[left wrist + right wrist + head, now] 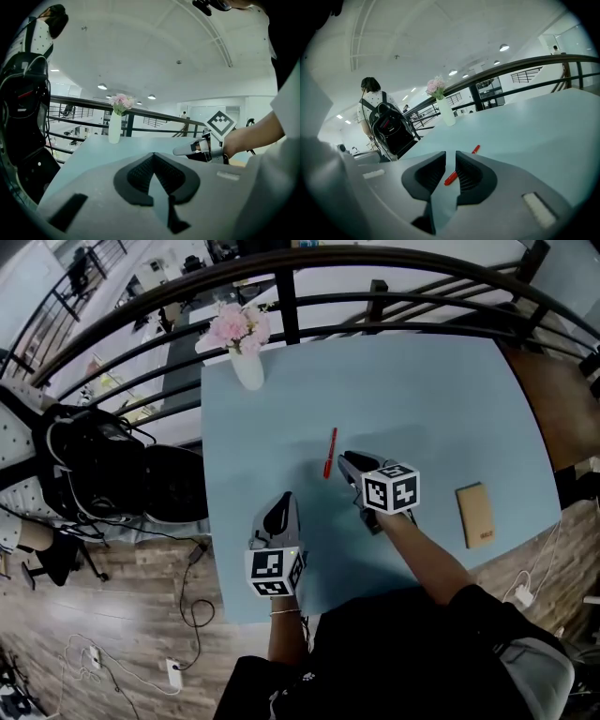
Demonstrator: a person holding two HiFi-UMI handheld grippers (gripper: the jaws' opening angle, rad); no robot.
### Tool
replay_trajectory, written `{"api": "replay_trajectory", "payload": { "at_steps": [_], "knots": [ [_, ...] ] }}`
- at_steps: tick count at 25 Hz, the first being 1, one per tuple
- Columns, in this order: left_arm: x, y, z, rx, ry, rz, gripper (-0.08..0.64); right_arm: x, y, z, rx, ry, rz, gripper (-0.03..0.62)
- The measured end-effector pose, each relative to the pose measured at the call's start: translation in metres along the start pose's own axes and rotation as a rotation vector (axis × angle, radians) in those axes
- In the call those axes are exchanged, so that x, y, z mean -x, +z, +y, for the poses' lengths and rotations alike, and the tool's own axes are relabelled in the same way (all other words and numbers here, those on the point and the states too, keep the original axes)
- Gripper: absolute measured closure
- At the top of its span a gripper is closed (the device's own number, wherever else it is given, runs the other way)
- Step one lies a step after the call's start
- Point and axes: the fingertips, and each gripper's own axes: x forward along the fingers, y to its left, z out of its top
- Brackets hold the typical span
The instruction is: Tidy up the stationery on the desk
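Two tongs: left tongs (283,500) closed, empty; right tongs (345,459) slightly parted, aimed at red pen (330,453). Reach step, probably; next straddle, pinch.

From the head, looks steeply down on the whole table (450,399) from well above, railing (286,301) along the far edge. From the left gripper (281,501), faces nearly level across the table, close over it, toward the vase (248,367); takes in the right gripper (347,460) at right. From the right gripper, tilts down, low, pen (329,454) just ahead. Shares table, vase and railing across all three.
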Motion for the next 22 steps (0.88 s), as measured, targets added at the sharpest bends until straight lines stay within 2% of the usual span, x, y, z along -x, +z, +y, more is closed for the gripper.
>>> {"api": "replay_trajectory", "payload": {
  "at_steps": [12, 18, 22],
  "knots": [
    [-0.015, -0.017, 0.015, 0.026, -0.015, 0.025, 0.563, -0.052, -0.017, -0.023, -0.025, -0.076, 0.098, 0.518],
    [-0.018, -0.023, 0.018, 0.038, -0.027, 0.033, 0.563, -0.07, -0.02, -0.034, 0.024, -0.129, 0.164, 0.505],
    [-0.022, -0.028, 0.024, 0.047, -0.021, 0.042, 0.563, -0.082, -0.024, -0.043, 0.046, -0.163, 0.211, 0.474]
  ]
}}
